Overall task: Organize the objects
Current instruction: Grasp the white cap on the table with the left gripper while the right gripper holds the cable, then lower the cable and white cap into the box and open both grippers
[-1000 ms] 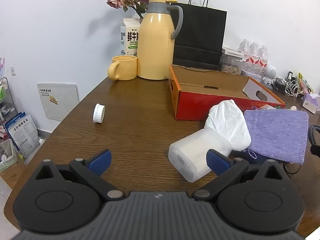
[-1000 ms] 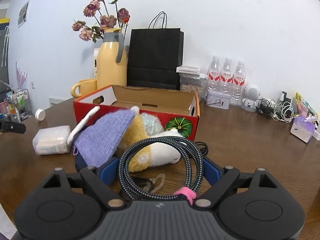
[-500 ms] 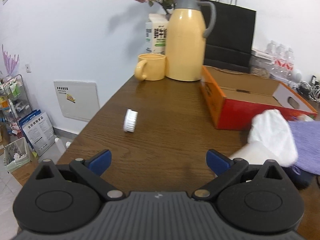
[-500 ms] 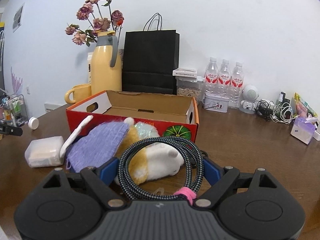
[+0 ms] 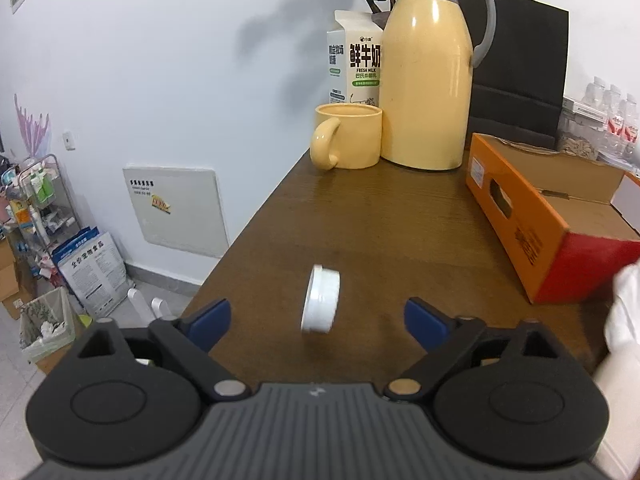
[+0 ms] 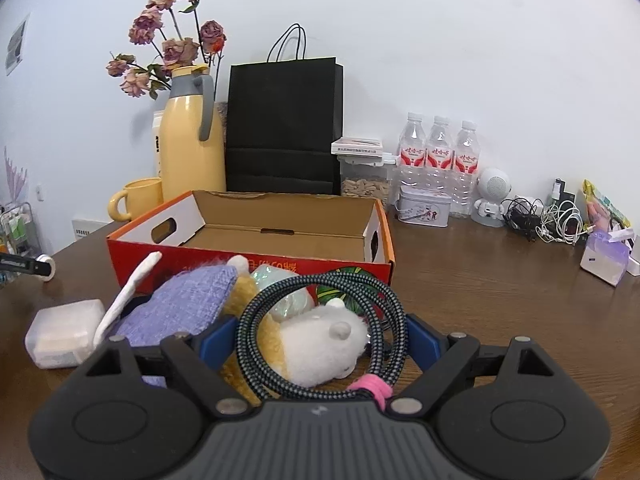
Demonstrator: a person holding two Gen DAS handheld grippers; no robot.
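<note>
Nearer now, white cap (image 5: pixel 321 305) stands on edge — left claw (image 5: pixel 318 318) closing.

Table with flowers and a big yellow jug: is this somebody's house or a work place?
Probably an office or break room, though it could be a home. The wooden table holds bottled water, a tangle of chargers, and a milk carton beside a mug.

Both tongs (image 5: pixel 318 316) (image 6: pixel 308 338) have black ribbed bodies, blue fingertips, round silver pivot screws.

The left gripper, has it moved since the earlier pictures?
Yes. The left gripper has moved leftward, away from the red box, toward the white cap now between its closing fingers, untouched.
</note>
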